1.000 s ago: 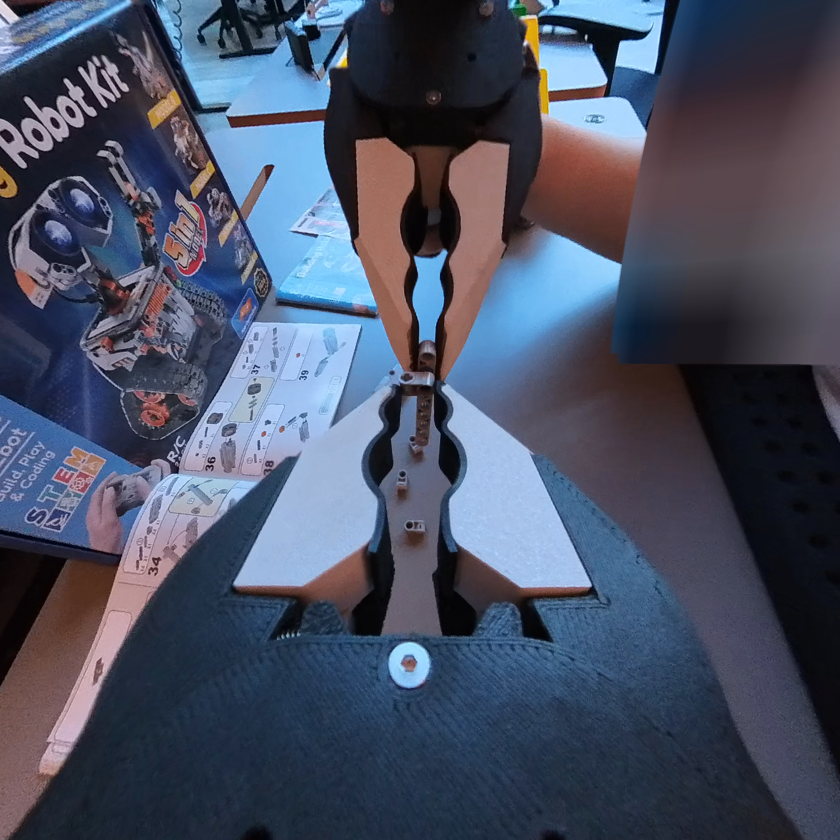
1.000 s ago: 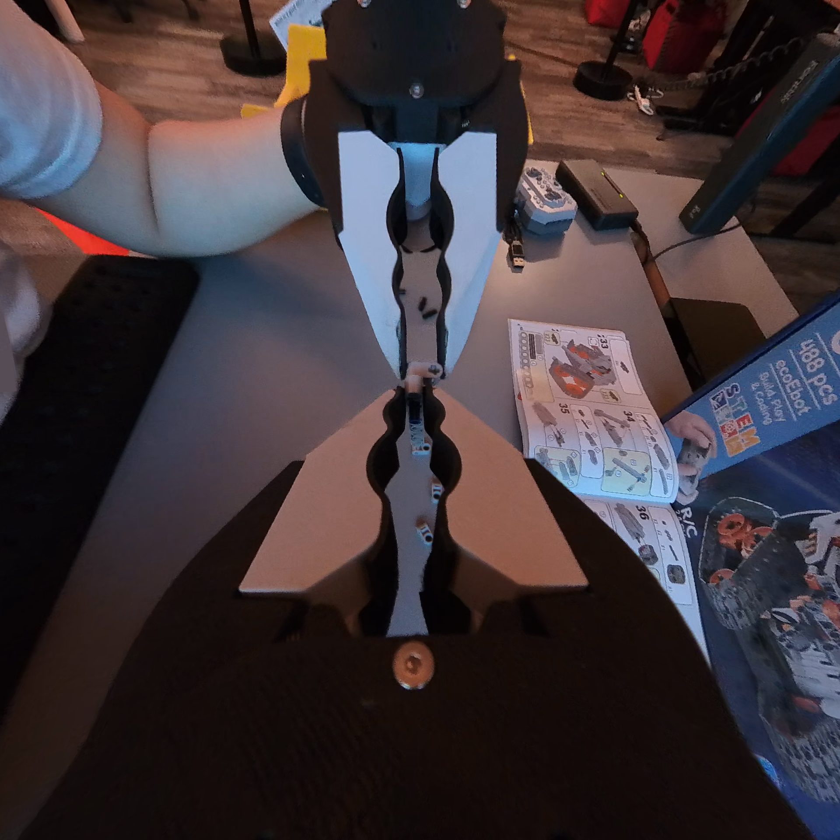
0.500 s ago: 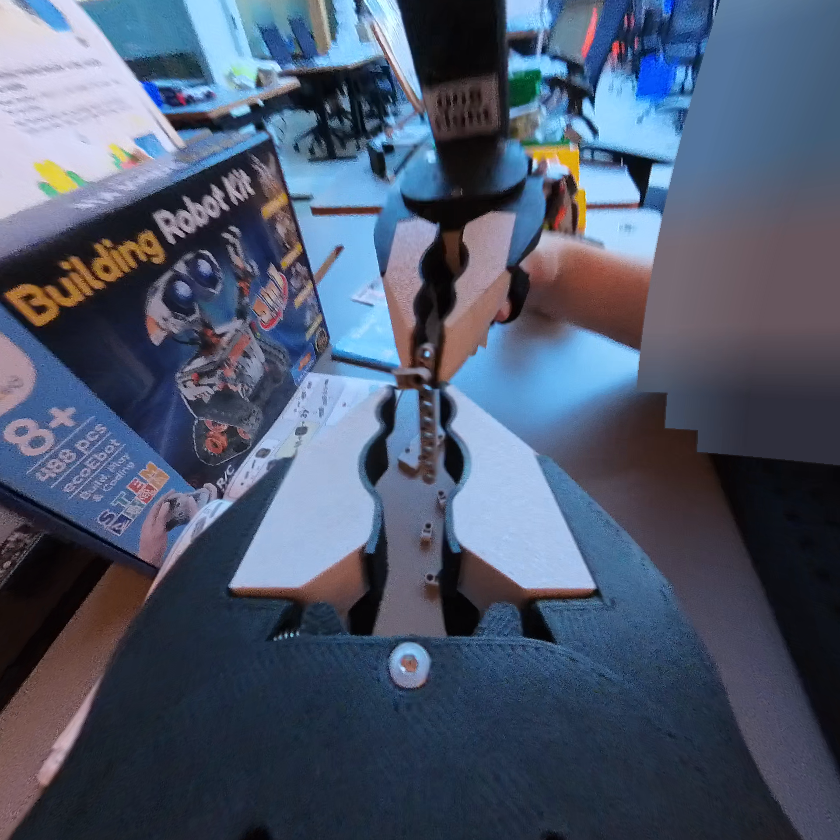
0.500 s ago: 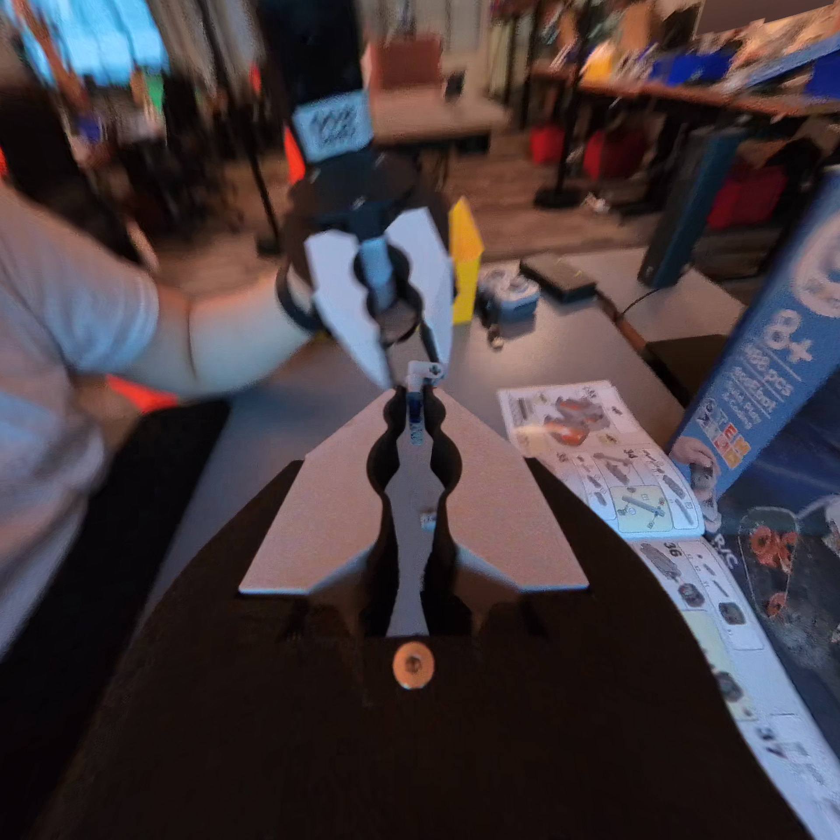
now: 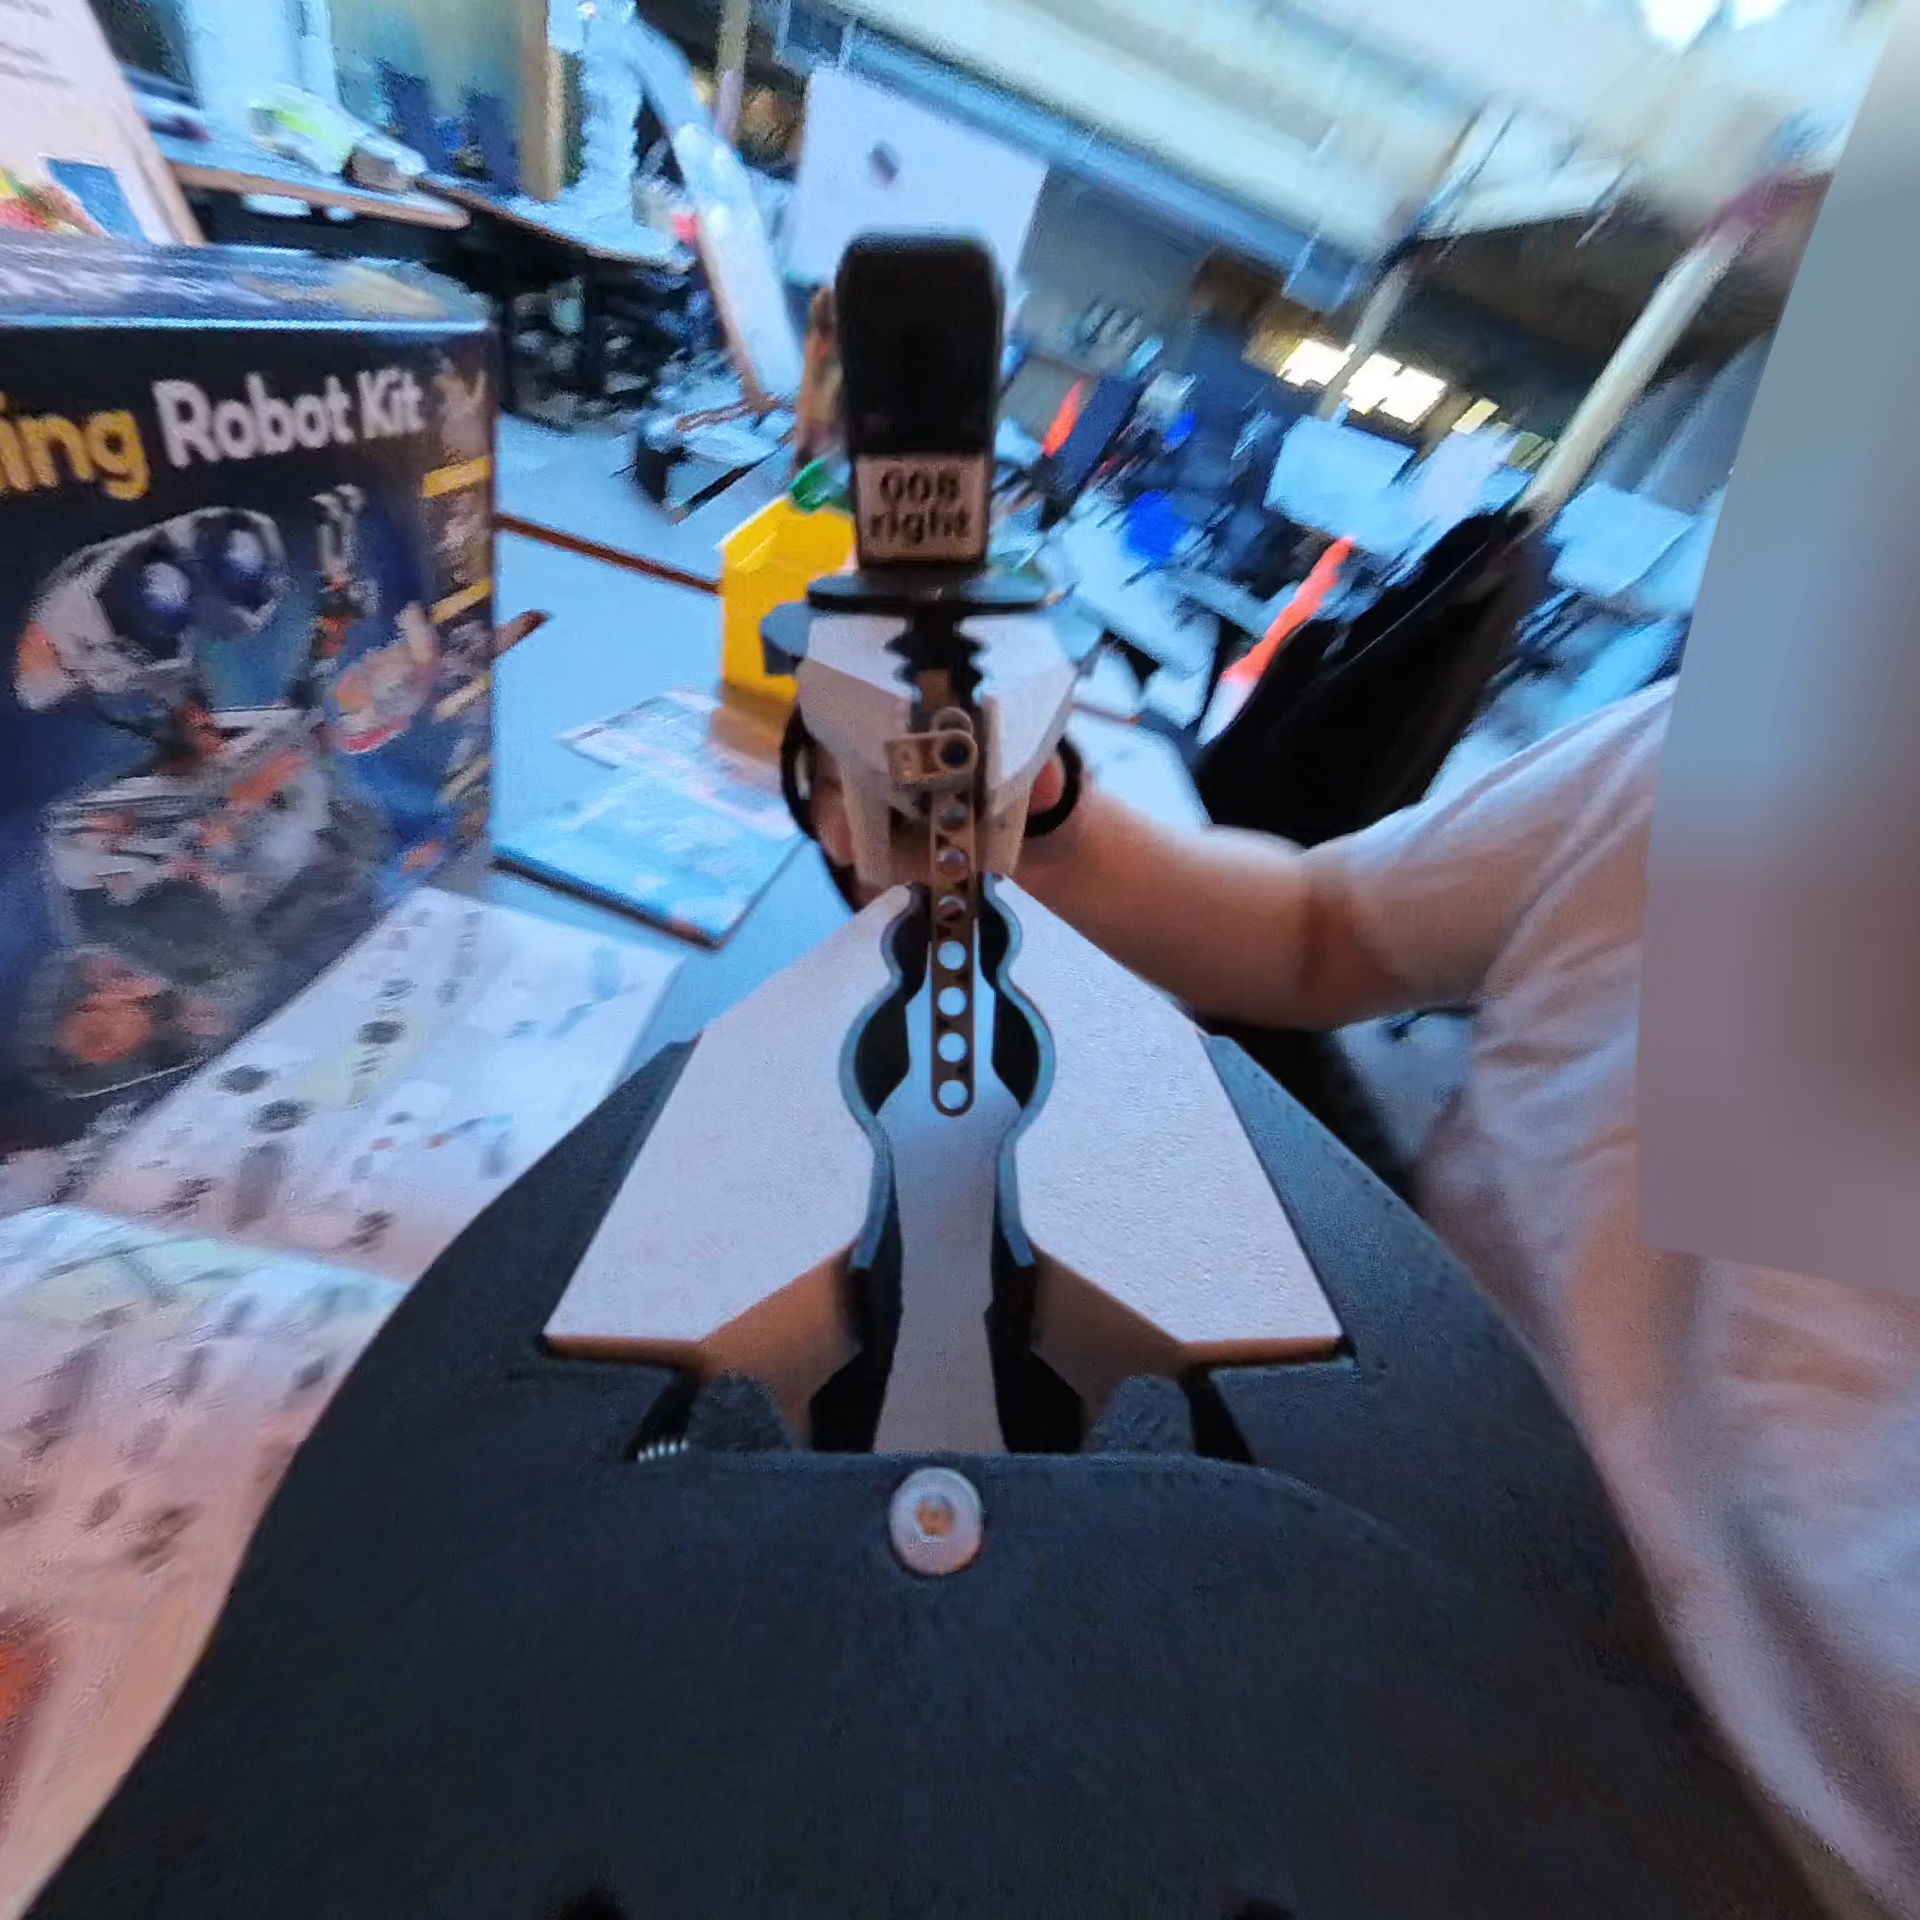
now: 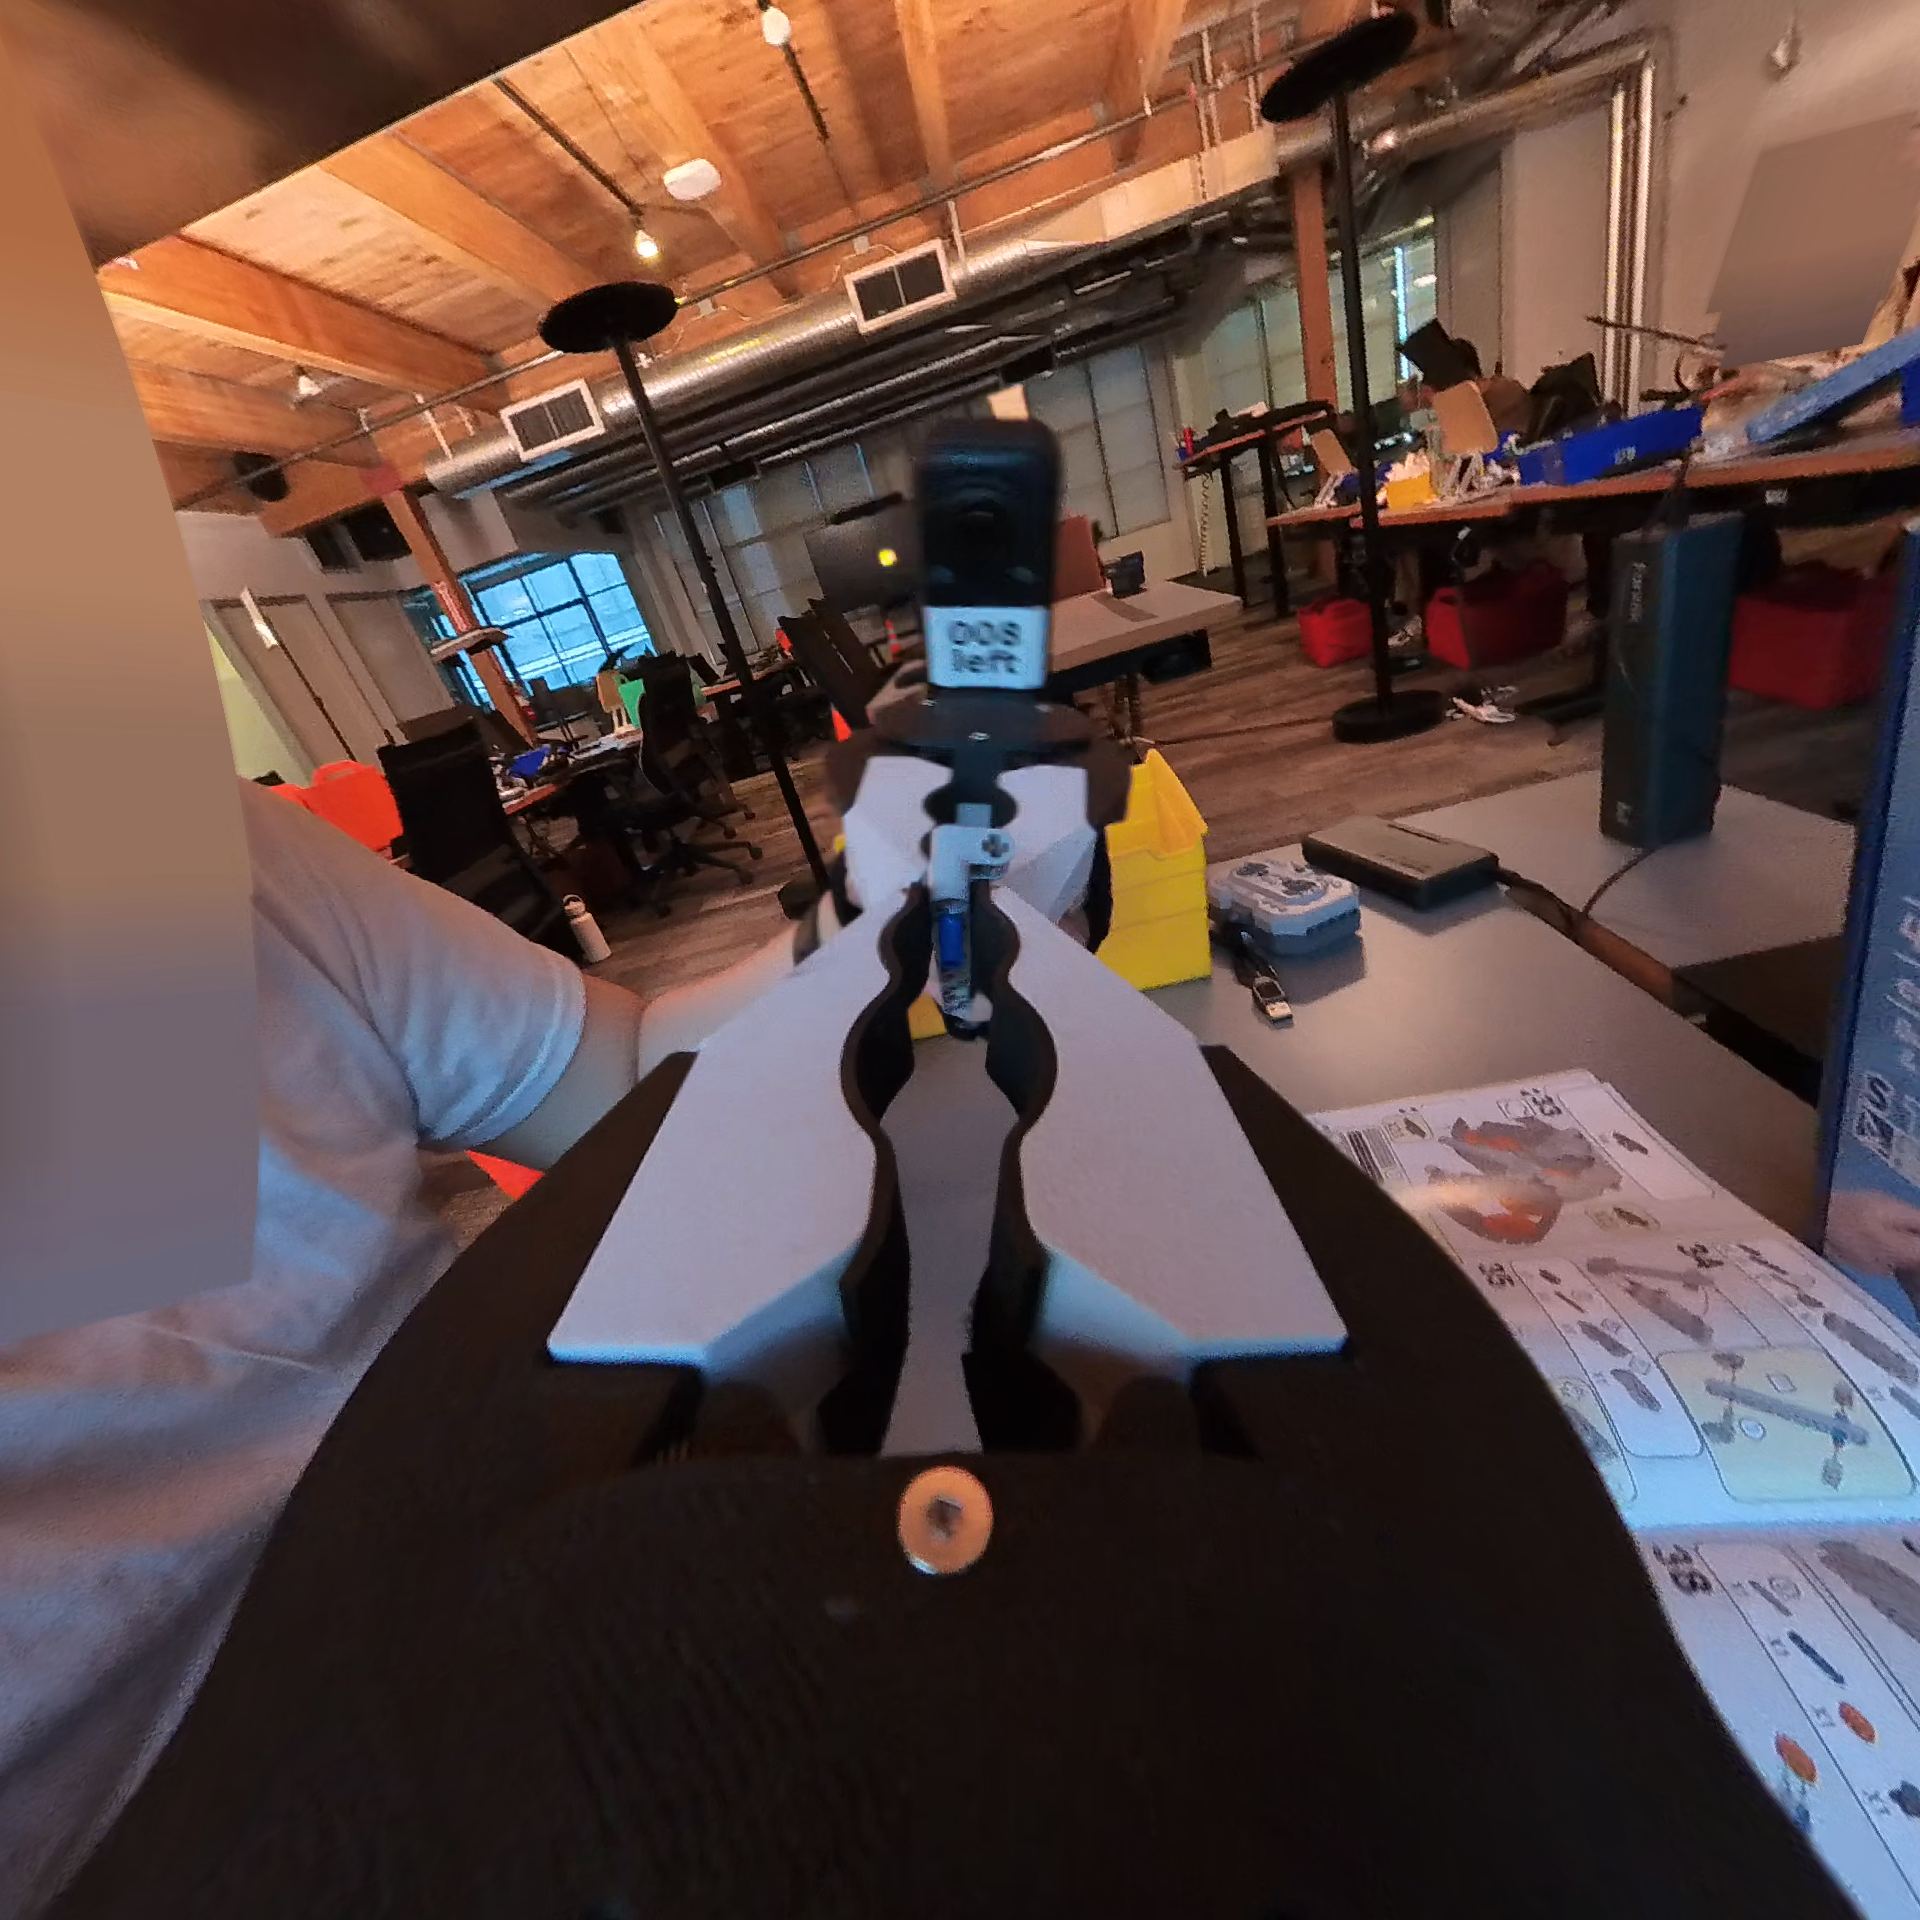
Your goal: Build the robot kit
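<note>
A light grey beam with a row of holes (image 5: 951, 997) runs between my two grippers, which face each other tip to tip above the table. A small grey connector (image 5: 932, 750) sits on the beam's far end. My left gripper (image 5: 951, 896) is shut on the beam, which passes between its fingertips. My right gripper (image 5: 948, 826) grips the far part. In the right wrist view the beam (image 6: 954, 951) shows edge-on with a blue pin in it, pinched between my right gripper's (image 6: 958, 906) fingers. The left gripper (image 6: 971, 873) meets it at the white connector (image 6: 977, 850).
A dark blue robot-kit box (image 5: 239, 644) stands on the left, with an open instruction booklet (image 5: 364, 1060) by it, also in the right wrist view (image 6: 1621, 1247). A yellow bin (image 6: 1153, 883), a grey controller (image 6: 1283, 899) and a black adapter (image 6: 1397, 857) lie on the grey table (image 6: 1455, 997). The tips of both grippers are at nearly the same place.
Both grippers tilted up from looking down at the table to level. The left jaws widened around the beam held by the right gripper, then closed on it. The right grip stayed shut.
</note>
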Demonstrator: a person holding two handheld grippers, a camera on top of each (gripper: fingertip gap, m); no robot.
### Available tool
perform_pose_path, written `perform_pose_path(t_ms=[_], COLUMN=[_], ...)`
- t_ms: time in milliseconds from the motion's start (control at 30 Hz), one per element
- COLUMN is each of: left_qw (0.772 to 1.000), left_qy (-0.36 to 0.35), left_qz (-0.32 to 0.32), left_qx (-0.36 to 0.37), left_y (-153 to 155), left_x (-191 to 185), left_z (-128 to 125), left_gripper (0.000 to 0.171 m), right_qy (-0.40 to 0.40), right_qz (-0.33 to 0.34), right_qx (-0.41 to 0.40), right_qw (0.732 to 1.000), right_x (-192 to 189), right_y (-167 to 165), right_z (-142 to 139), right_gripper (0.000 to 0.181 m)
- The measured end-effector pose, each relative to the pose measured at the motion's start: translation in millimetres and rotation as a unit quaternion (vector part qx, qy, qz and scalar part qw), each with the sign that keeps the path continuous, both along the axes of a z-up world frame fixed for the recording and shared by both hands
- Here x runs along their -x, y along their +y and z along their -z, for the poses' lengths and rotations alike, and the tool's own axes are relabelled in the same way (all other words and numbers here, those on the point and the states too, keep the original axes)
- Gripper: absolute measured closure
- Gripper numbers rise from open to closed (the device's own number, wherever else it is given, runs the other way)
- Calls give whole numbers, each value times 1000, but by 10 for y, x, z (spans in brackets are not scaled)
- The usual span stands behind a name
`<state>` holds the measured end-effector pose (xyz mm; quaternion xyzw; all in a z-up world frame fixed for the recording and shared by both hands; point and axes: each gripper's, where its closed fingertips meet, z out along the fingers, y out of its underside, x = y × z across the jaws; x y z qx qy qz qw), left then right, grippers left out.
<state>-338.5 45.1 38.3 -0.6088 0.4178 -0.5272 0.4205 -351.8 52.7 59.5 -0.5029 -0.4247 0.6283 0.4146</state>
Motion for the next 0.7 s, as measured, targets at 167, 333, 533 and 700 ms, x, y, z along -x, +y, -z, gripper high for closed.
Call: perform_pose_path(t_ms=[167, 333, 533, 700], left_qw=[998, 984, 945, 920], left_qy=[-38, -32, 49, 104], left_qz=[42, 118, 211, 273], left_qx=[38, 126, 244, 260], left_y=[-58, -239, -515, -779], left_x=[45, 124, 83, 30], left_z=[-71, -74, 301, 488], left_gripper=[166, 167, 167, 167], right_qy=[4, -112, -160, -185], right_qz=[-12, -18, -26, -114], right_qx=[-9, -208, -339, -336], right_qw=[1000, 972, 927, 917], right_x=[12, -199, -226, -175], right_y=[-55, -194, -407, -743], right_z=[-25, 216, 347, 495], right_gripper=[174, 169, 133, 153])
